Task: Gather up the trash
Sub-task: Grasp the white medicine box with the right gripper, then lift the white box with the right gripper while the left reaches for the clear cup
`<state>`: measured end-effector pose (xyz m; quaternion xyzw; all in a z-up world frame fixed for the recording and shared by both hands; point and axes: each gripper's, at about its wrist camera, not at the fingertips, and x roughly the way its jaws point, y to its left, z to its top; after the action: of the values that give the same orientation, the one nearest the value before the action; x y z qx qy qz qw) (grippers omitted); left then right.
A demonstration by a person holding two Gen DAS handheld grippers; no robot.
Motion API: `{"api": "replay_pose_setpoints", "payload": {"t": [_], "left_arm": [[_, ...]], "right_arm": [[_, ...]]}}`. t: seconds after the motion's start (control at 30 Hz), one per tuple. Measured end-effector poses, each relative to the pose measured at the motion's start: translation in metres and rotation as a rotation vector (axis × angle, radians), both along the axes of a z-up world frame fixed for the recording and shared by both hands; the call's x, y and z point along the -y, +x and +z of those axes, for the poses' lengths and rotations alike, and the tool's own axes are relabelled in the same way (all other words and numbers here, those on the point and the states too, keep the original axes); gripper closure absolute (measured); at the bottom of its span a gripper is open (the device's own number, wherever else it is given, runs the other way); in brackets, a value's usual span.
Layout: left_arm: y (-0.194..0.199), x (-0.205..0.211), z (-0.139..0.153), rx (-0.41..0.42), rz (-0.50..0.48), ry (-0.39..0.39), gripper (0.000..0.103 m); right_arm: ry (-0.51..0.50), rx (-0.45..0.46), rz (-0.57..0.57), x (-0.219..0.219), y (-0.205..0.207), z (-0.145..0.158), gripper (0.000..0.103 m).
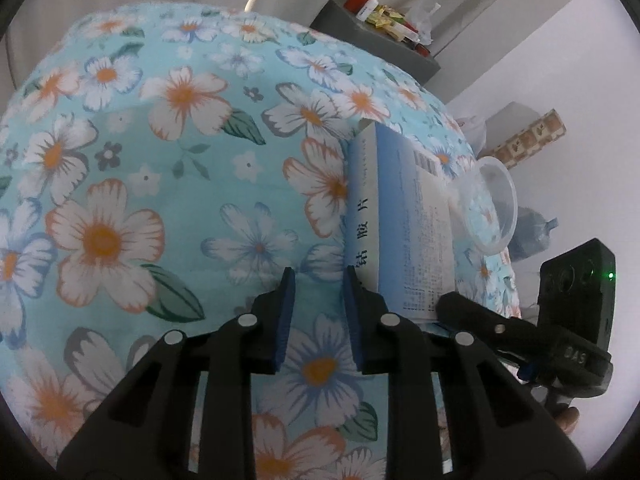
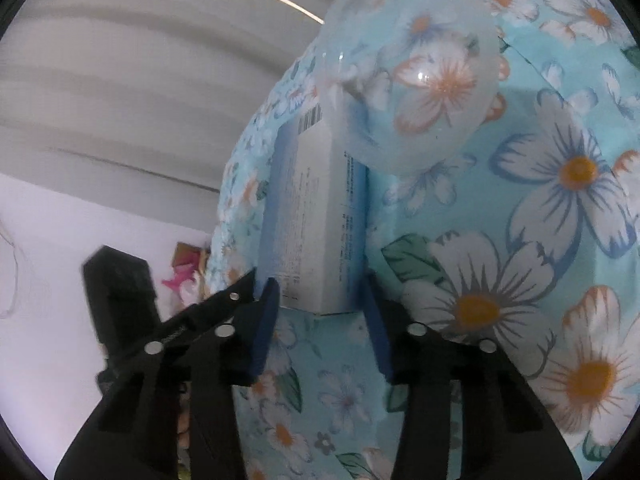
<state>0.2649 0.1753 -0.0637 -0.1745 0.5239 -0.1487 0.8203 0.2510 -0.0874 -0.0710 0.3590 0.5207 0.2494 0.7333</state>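
Two claws flank the box [image 2: 316, 216] beside a clear bowl [image 2: 412, 76]: right claw [image 2: 322, 304] pinching its near end, left claw [image 1: 318, 292] narrowly spread, empty

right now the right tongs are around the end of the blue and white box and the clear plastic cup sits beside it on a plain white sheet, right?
Only the sheet is wrong: the right wrist view shows a light blue floral sheet, not plain white. The right tongs do straddle the box, with the clear cup beside it.

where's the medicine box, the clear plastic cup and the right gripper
medicine box [image 2: 316, 216], right wrist view, on its white printed top face
clear plastic cup [image 2: 416, 80], right wrist view, on its see-through wall
right gripper [image 2: 320, 288], right wrist view, midway between its fingertips, at the box's near end
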Motion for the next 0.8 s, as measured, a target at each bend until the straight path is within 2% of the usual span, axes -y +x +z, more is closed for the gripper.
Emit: {"api": "replay_pose_setpoints", "payload": {"t": [0.03,0.2,0.33,0.43,0.57,0.8], "left_arm": [[-0.006,0.000,0.003,0.002,-0.004,0.001,0.089],[-0.044,0.008,0.011,0.005,-0.045,0.045,0.094],[-0.087,0.020,0.011,-0.020,-0.083,0.053,0.094],[-0.120,0.044,0.009,-0.035,-0.155,0.081,0.094],[-0.150,0.080,0.007,-0.055,-0.253,0.054,0.094],[-0.158,0.145,0.003,-0.031,-0.407,0.030,0.094]], "right_arm": [[0.001,-0.002,0.010,0.000,-0.002,0.001,0.064],[-0.022,-0.015,0.130,0.002,-0.021,0.008,0.064],[-0.045,-0.033,0.242,0.008,-0.053,0.011,0.064],[-0.061,-0.042,0.263,0.025,-0.084,0.010,0.064],[-0.052,-0.058,0.181,0.070,-0.123,0.009,0.064],[-0.075,-0.055,-0.013,0.138,-0.175,0.010,0.064]]}}
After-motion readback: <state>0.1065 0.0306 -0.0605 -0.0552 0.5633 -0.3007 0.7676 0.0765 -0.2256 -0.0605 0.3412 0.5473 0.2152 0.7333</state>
